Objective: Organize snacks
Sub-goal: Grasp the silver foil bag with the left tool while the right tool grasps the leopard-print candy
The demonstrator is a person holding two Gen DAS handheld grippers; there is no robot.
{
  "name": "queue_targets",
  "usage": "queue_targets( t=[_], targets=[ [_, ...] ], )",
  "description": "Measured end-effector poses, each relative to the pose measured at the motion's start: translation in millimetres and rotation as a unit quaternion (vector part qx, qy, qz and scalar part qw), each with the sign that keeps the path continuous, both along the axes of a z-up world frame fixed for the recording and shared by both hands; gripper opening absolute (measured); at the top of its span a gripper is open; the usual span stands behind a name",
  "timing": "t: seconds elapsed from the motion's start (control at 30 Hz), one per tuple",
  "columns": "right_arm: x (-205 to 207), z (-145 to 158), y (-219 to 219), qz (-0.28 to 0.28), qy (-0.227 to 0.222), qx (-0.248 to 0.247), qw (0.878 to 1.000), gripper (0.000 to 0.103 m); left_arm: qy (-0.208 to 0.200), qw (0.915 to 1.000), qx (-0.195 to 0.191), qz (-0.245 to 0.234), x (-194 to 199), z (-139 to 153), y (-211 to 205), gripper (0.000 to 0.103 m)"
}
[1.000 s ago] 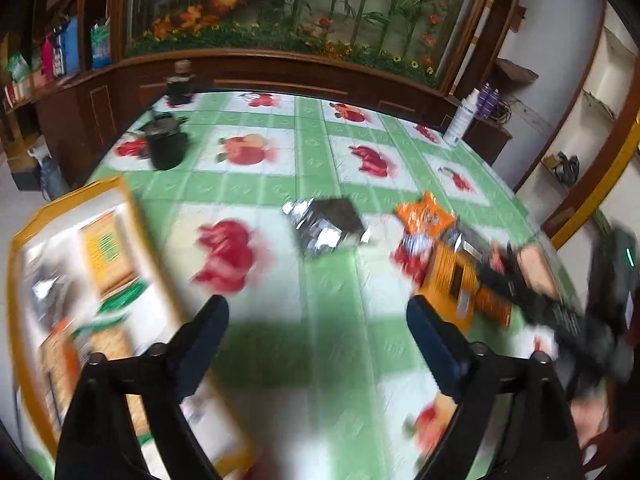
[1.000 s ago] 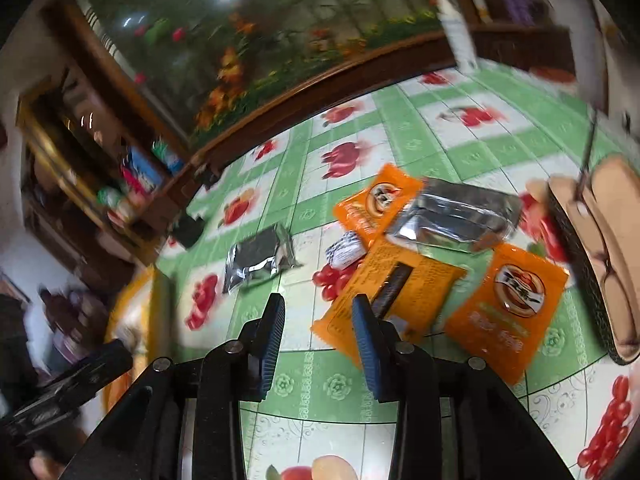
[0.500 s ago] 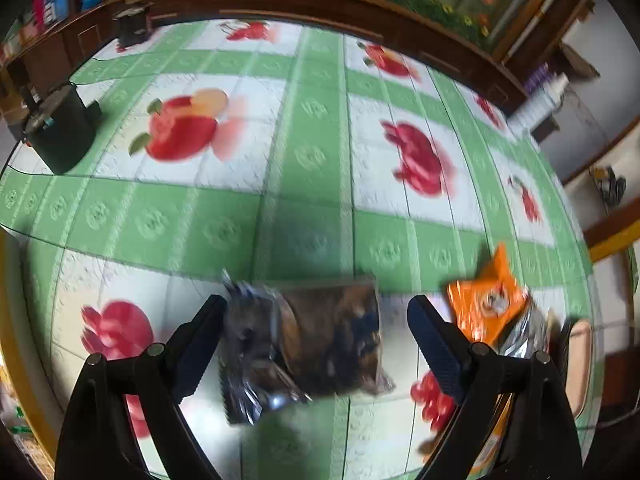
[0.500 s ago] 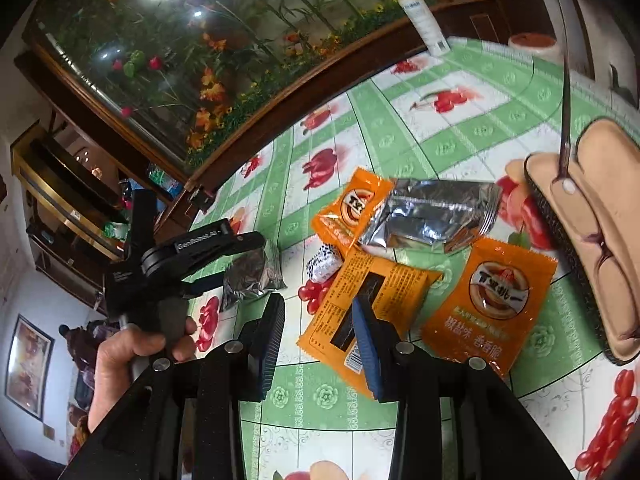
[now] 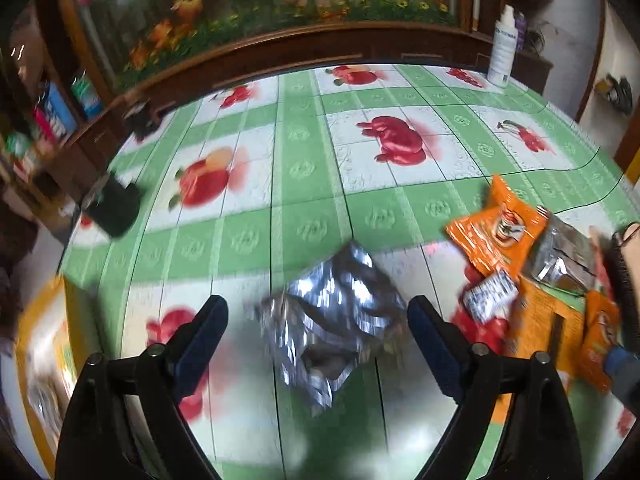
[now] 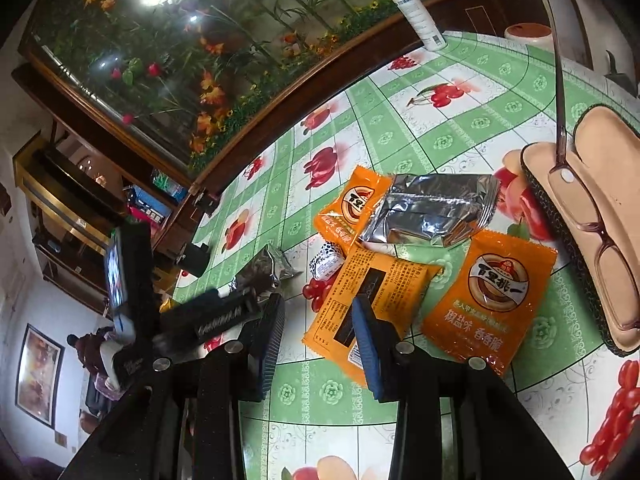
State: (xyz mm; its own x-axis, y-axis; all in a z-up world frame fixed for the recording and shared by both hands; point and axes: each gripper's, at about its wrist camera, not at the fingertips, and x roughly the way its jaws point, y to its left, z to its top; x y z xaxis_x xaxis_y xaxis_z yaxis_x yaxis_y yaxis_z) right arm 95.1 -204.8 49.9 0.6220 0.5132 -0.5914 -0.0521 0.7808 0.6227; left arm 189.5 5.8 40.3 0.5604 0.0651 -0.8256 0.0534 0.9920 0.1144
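Note:
A crumpled silver snack packet lies on the green fruit-print tablecloth. My left gripper hangs just above it, jaws wide and opening. The packet sits between the fingers, and neither pad touches it. To the right is a heap of snacks: an orange packet, a second orange packet, a third orange one lying back side up, a flat silver packet and a small black-and-white sweet. My right gripper hovers at the heap's near edge, open, with nothing between its fingers.
A yellow-rimmed tray holding packets sits at the table's left edge. A black cup stands beyond it and a white bottle at the far right. An open glasses case with glasses lies right of the heap. A wooden cabinet borders the far side.
My left gripper swung from beside the tray toward the silver packet and dropped lower, so the packet now lies between its fingers. The right gripper stayed in place, rolling slightly.

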Motion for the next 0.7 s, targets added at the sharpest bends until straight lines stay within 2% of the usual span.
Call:
queue_targets(
  t=[0.07,0.2,0.3,0.47,0.6,0.67,0.7],
  targets=[
    [0.9,-0.3,0.8,0.001,0.001,-0.002,1.000,0.038,0.024,0.9996,-0.009,-0.007,13.4,-7.7,-0.7,0.095],
    [2.6,-1.1,1.4,-0.005,0.002,-0.017,1.000,0.038,0.022,0.9989,-0.041,0.011,20.5,-8.4,6.7,0.094],
    [4.8,-4.7,-0.4,-0.005,0.009,-0.012,1.000,0.038,0.018,0.9986,-0.050,0.006,10.1,-7.2,4.0,0.078],
    [5.3,-5.0,0.8,-0.003,0.007,-0.016,1.000,0.038,0.009,0.9978,-0.066,0.001,-24.8,-10.0,-3.3,0.076],
    [6.0,-6.2,-0.9,-0.009,0.009,-0.020,1.000,0.038,-0.018,0.9974,-0.067,-0.017,-78.8,-12.0,-8.5,0.076],
    [7.3,-8.2,-0.4,-0.009,0.013,-0.020,1.000,0.038,-0.024,0.9970,-0.068,-0.028,-93.3,-12.6,-10.0,0.077],
    [7.7,-8.7,0.2,-0.007,0.014,-0.019,1.000,0.038,-0.025,0.9968,-0.069,-0.031,-97.3,-13.1,-10.0,0.082]
  ],
)
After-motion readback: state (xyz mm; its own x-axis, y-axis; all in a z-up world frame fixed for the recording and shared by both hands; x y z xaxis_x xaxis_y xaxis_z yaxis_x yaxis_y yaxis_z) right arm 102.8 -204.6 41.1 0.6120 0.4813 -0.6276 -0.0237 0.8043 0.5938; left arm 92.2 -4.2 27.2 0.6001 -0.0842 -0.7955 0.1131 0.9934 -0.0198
